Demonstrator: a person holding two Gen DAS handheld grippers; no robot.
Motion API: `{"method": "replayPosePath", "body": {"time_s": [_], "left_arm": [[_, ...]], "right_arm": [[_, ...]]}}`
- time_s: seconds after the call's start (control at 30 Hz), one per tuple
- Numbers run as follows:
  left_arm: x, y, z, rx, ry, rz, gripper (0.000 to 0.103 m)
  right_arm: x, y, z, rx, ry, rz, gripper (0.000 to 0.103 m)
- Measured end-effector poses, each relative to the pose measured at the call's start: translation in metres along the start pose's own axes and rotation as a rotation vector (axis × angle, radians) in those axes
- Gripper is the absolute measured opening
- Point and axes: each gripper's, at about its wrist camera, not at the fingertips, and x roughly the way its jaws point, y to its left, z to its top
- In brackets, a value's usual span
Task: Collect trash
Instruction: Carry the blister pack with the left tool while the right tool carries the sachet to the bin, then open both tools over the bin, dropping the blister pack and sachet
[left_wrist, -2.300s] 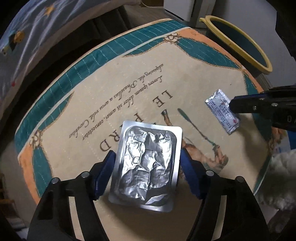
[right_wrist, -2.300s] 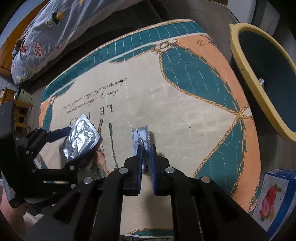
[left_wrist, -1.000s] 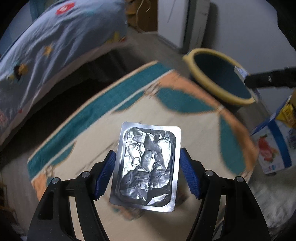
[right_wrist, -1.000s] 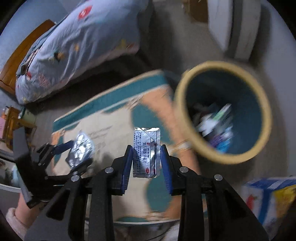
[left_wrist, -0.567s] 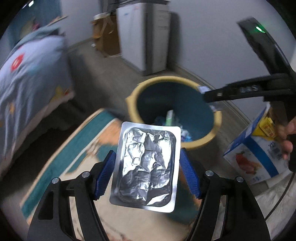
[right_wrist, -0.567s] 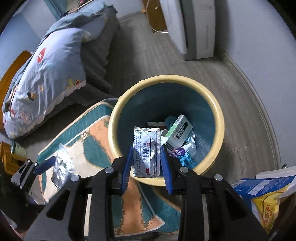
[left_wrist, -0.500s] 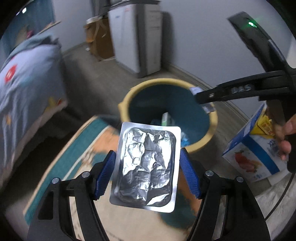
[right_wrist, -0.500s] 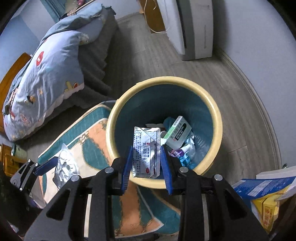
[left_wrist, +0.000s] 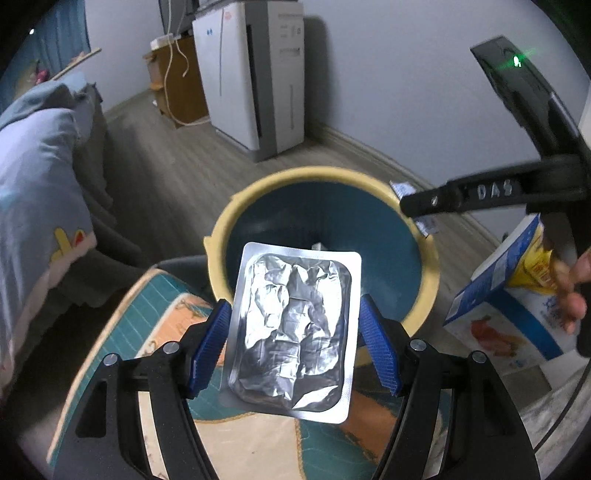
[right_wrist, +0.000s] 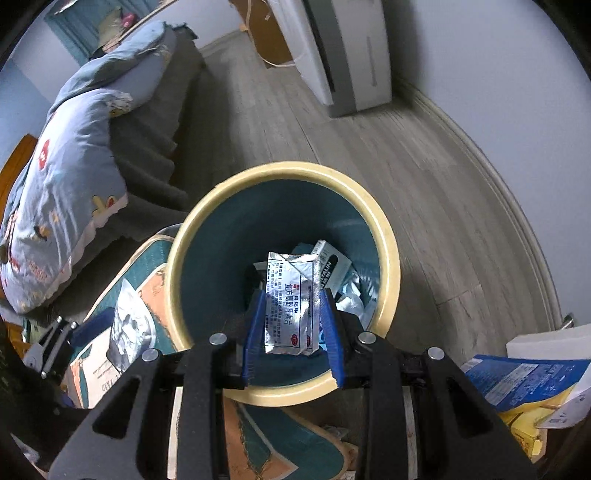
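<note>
Hovering above the yellow-rimmed bin (right_wrist: 384, 236) for dropping, the right claw (right_wrist: 291, 325) clamps a medicine sachet (right_wrist: 291, 295) while the left claw (left_wrist: 293, 343) clamps a foil blister pack (left_wrist: 291, 328).

Left hand-held gripper (left_wrist: 293, 349) clamped wide, right hand-held gripper (right_wrist: 291, 321) clamped narrow

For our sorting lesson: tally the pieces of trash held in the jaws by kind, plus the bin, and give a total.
Foil blister packs: 1
Printed medicine sachets: 1
Bins: 1
Total: 3
</note>
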Motion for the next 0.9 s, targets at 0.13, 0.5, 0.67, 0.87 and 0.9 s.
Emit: {"method": "replayPosePath", "body": {"time_s": [0.13, 0.5, 0.67, 0.87, 0.9], "left_arm": [[0.013, 0.007, -0.005, 0.0, 0.026, 0.005, 0.071], [0.03, 0.01, 0.002, -0.016, -0.016, -0.017, 0.071], [0.034, 0.009, 0.009, -0.016, -0.044, -0.021, 0.071], [0.045, -0.002, 0.011, 0.025, -0.042, -0.016, 0.084], [0.047, -0.003, 0.011, 0.033, -0.036, -0.017, 0.084]], "right_arm": [[0.011, 0.005, 0.004, 0.012, 0.018, 0.01, 0.03], [0.02, 0.016, 0.018, 0.03, -0.013, 0.012, 0.031], [0.018, 0.006, 0.023, 0.081, -0.036, 0.023, 0.031], [0.02, 0.002, 0.025, 0.1, -0.04, 0.0, 0.053], [0.019, 0.001, 0.025, 0.101, -0.04, -0.002, 0.053]]}}
